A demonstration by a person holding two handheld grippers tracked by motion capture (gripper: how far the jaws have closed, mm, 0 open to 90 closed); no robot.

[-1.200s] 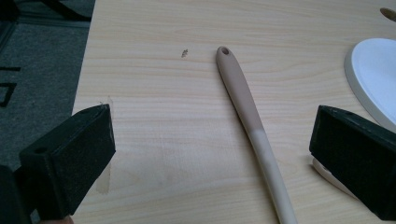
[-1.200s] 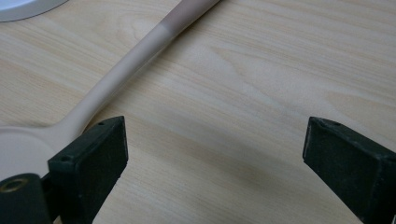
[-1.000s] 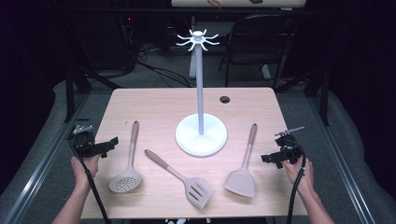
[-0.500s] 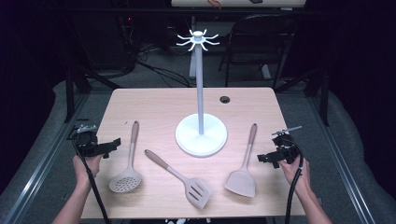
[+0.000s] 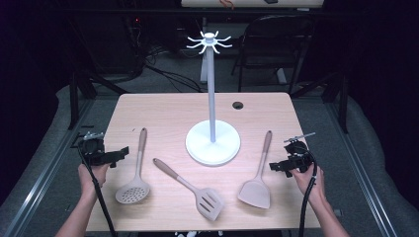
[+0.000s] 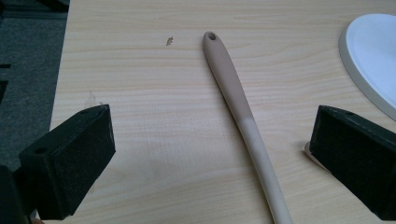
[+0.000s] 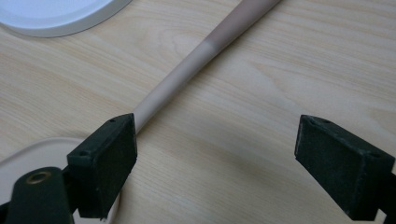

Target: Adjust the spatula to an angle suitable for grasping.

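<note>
No legible text, labels, brand marks, numbers or signs in the high view or in either gripper view.

The skimmer is lying flat near the table's left edge, round perforated head toward the person, handle pointing away. The solid turner is lying at the right, seemingly untouched, blade nearest the person.
</note>
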